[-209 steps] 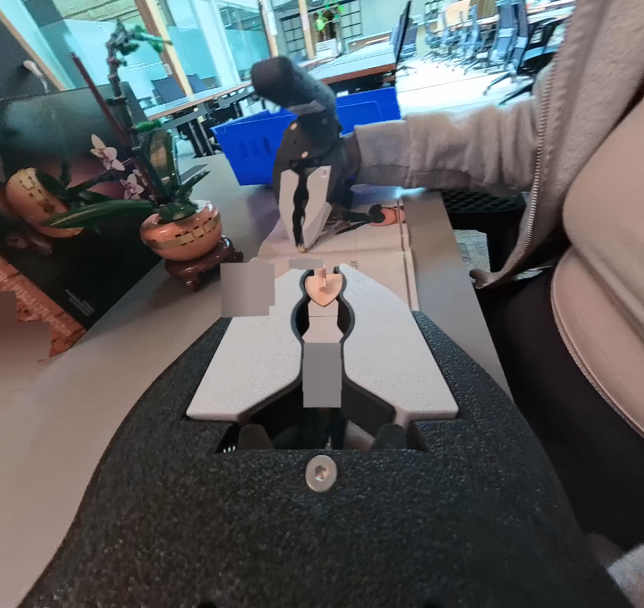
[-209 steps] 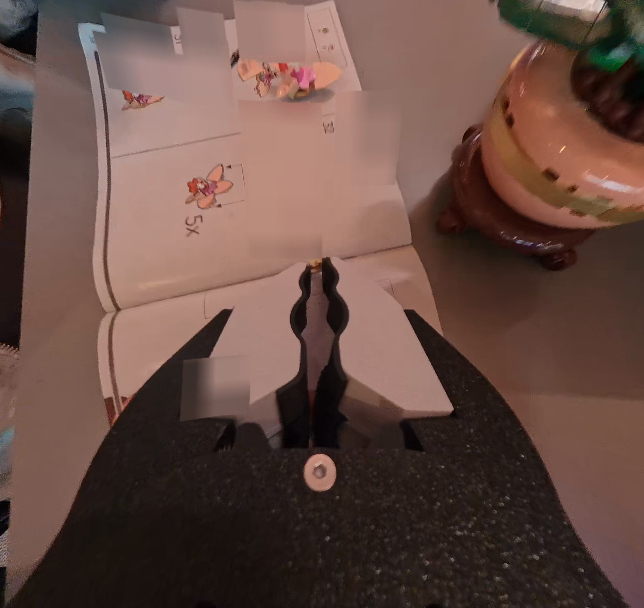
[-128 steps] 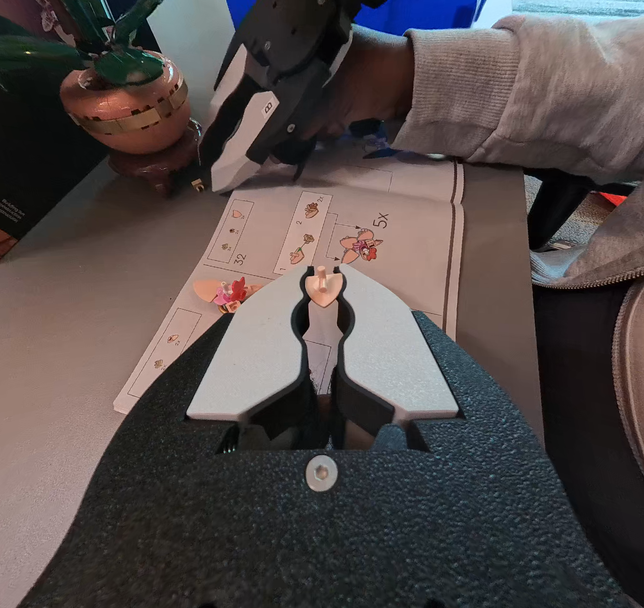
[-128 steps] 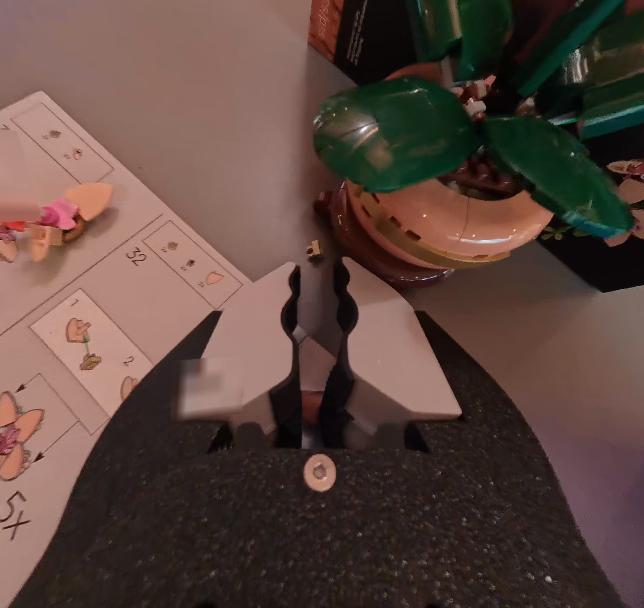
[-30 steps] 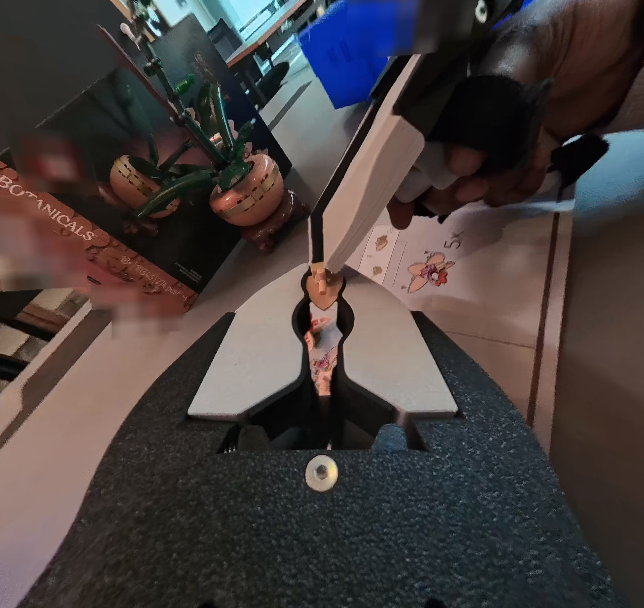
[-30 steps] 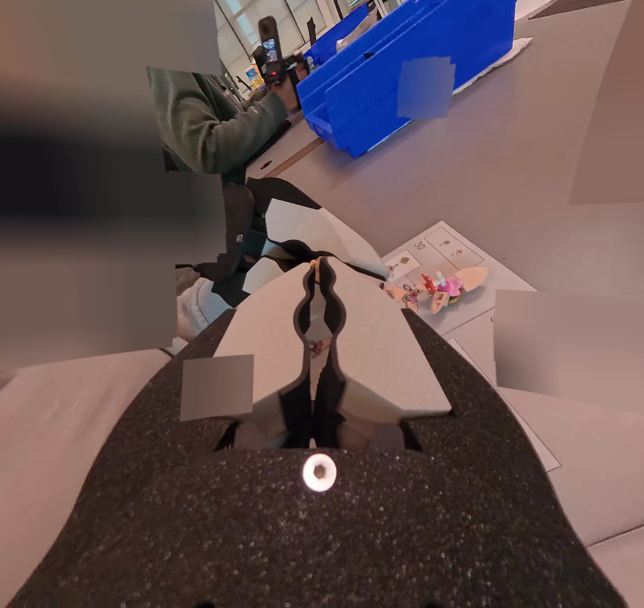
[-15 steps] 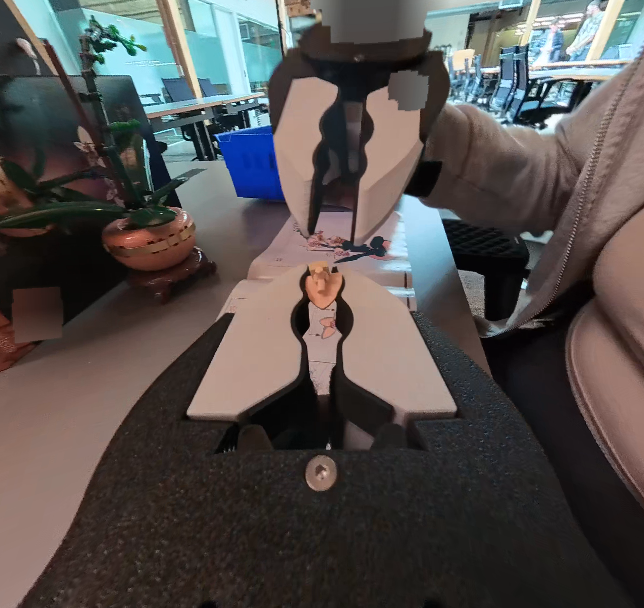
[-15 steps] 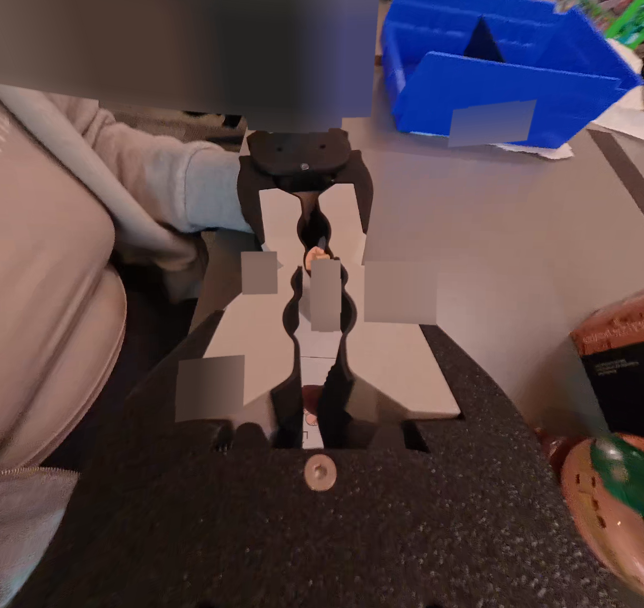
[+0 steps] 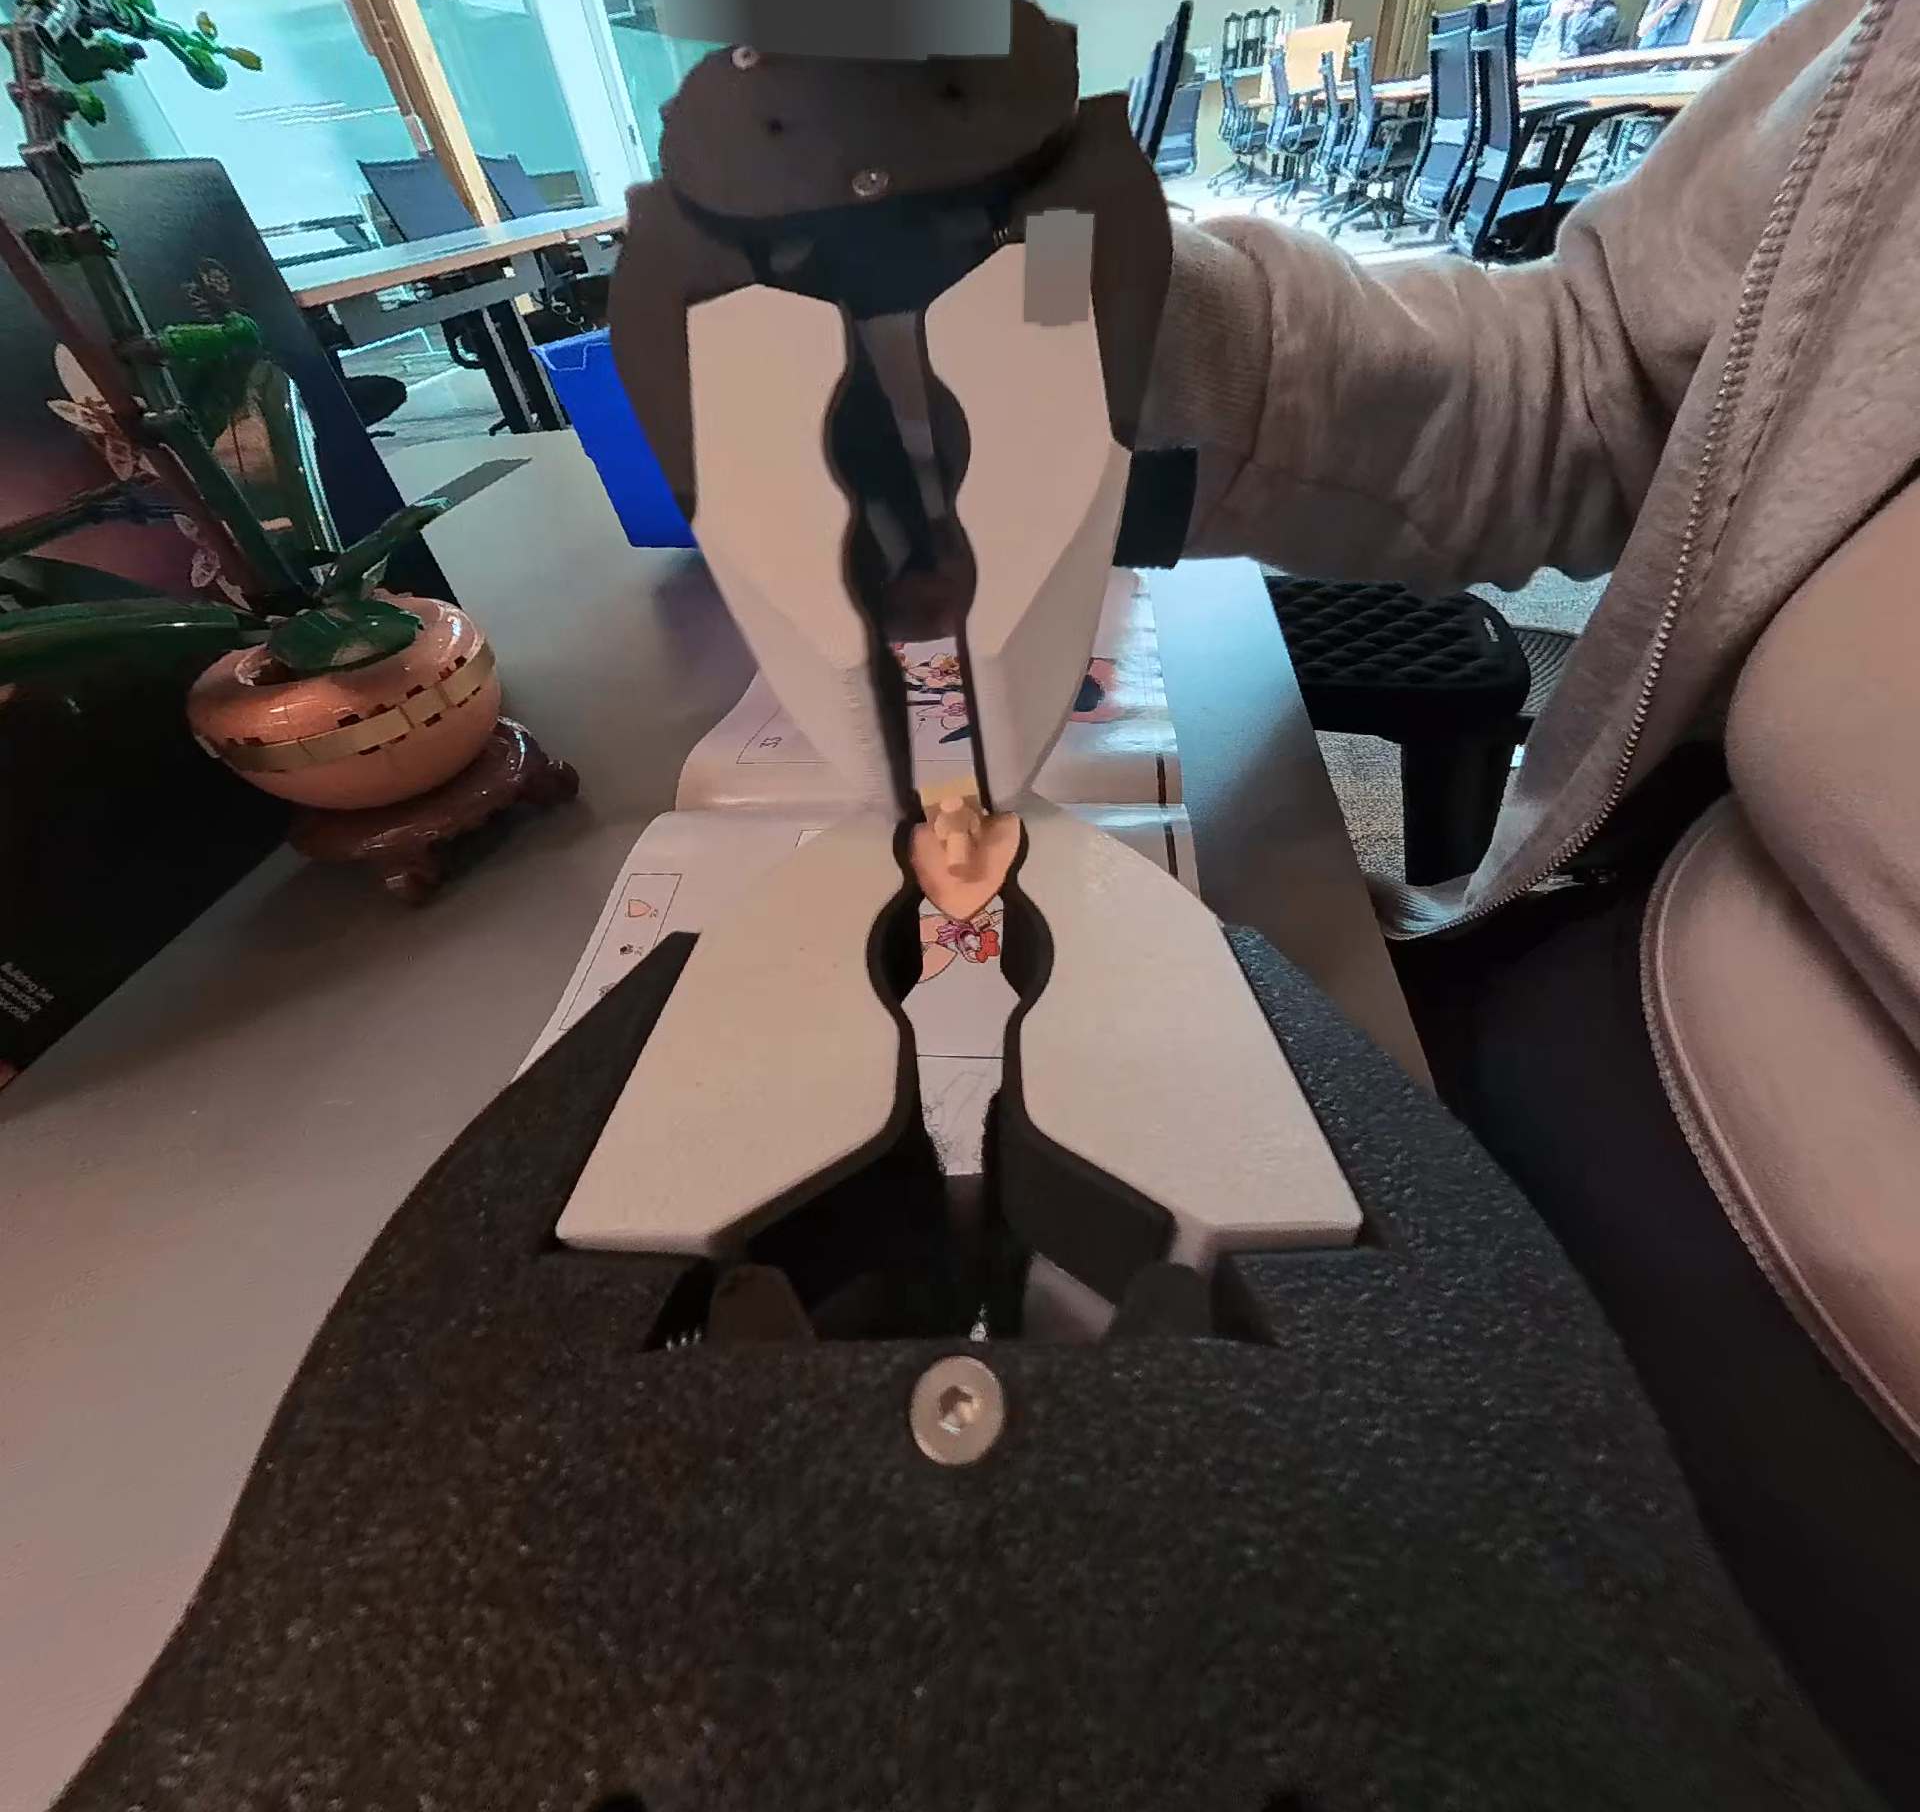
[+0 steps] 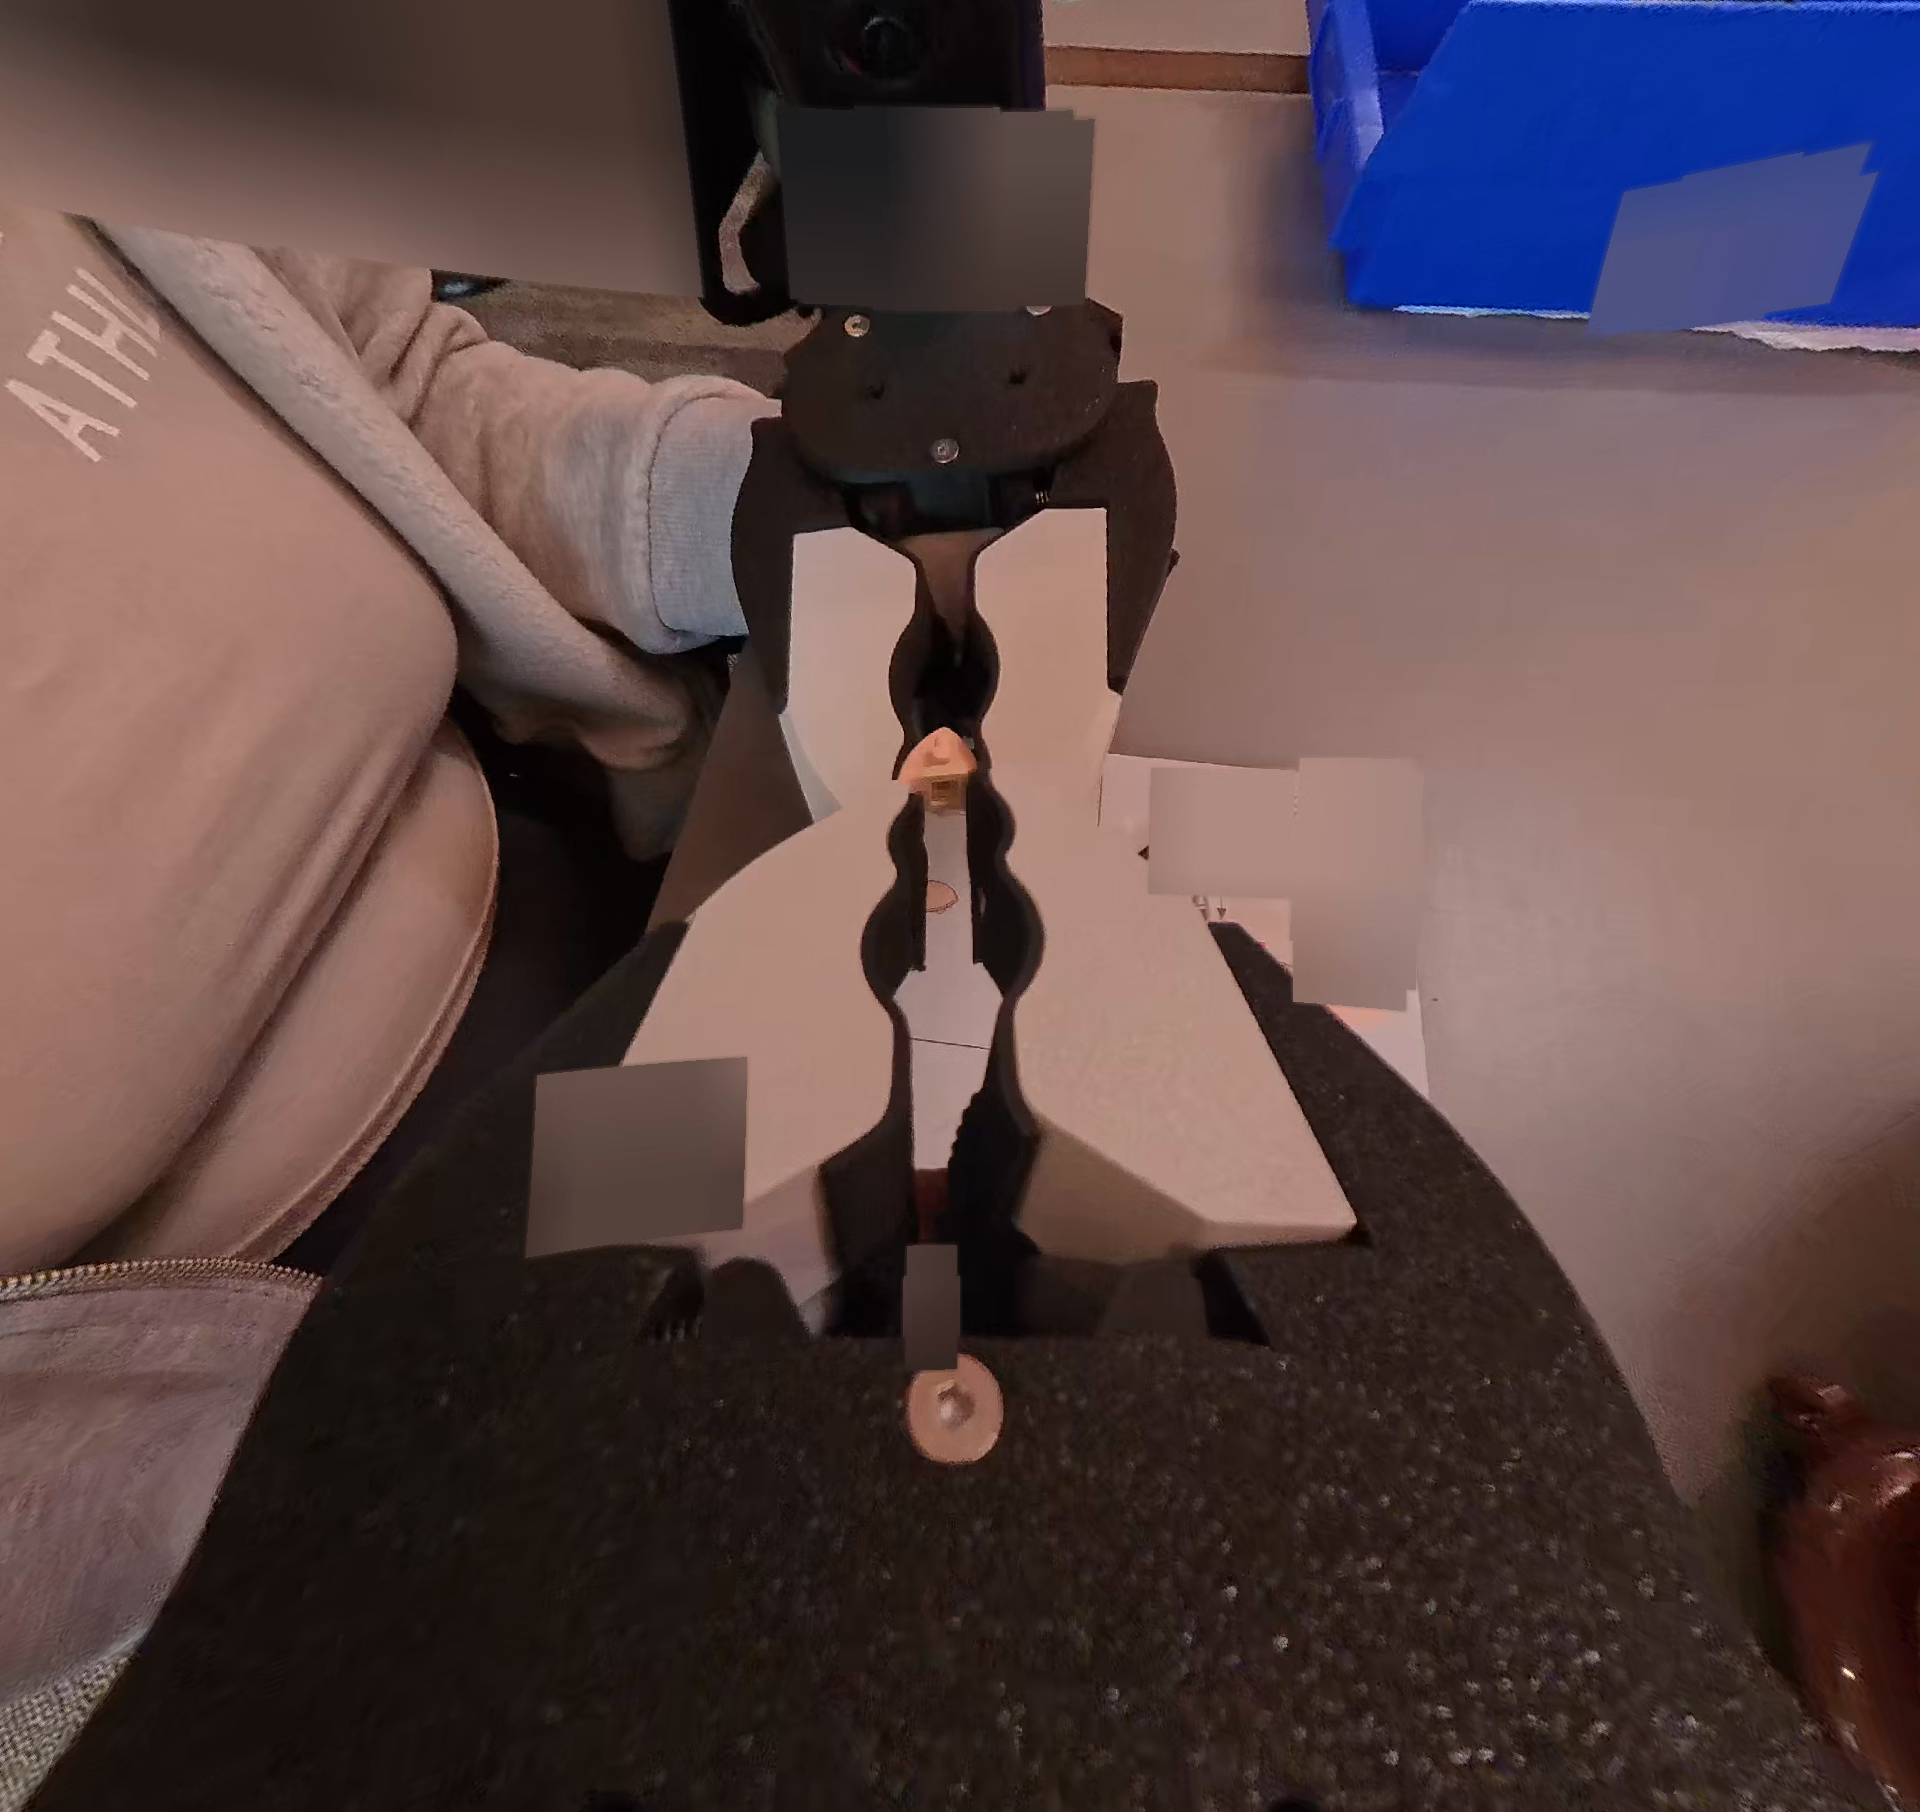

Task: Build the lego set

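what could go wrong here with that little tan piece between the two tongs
1. The left tongs pinch the tan petal piece only at their very tips; a push from the right tongs might pop it loose.
2. It is held above the open instruction booklet near the table edge, so a dropped piece could bounce off.

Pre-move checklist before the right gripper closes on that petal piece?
1. Left gripper shut on the petal piece: ok.
2. Right gripper open, jaws a narrow gap apart: ok.
3. Right gripper lined up tip to tip with the piece's peg: ok in both wrist views.
4. Peg actually between the right jaws: cannot tell.
5. Instruction booklet lies flat under both grippers, nothing caught: ok.
6. Orchid pot stands off to the side, apart from both grippers: ok.
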### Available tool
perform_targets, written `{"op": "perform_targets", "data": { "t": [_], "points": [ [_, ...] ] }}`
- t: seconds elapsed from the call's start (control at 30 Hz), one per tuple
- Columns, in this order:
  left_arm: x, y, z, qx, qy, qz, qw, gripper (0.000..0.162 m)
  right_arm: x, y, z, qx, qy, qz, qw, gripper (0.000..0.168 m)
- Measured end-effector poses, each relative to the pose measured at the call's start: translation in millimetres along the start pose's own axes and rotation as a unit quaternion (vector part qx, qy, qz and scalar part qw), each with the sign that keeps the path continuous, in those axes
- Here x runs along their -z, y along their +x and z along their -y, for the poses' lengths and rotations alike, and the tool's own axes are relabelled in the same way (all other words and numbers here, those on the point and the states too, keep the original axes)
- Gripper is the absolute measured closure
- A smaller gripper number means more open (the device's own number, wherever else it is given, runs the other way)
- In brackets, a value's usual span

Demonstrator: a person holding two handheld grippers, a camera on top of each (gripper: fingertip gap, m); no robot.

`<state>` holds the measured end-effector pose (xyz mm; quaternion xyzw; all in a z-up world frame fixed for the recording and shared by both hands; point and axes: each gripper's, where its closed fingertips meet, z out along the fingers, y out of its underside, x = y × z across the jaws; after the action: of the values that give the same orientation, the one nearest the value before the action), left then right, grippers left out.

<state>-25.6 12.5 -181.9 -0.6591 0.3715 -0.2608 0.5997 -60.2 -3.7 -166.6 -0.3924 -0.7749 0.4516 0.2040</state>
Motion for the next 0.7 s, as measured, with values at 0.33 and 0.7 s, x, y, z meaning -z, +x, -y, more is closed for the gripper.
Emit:
{"op": "perform_targets", "data": {
  "t": [0.33,0.7],
  "points": [
    [1.3,2.2,0.1,0.011,0.000,-0.012,1.000,0.152,0.7,-2.3,1.4,-0.056,0.140,0.002,0.989,0.163],
    [-1.7,6.7,-5.2,-0.004,-0.023,-0.021,1.000,0.152,0.0,-7.1,-2.5,-0.052,0.072,0.041,0.995,0.156]
  ]
}}
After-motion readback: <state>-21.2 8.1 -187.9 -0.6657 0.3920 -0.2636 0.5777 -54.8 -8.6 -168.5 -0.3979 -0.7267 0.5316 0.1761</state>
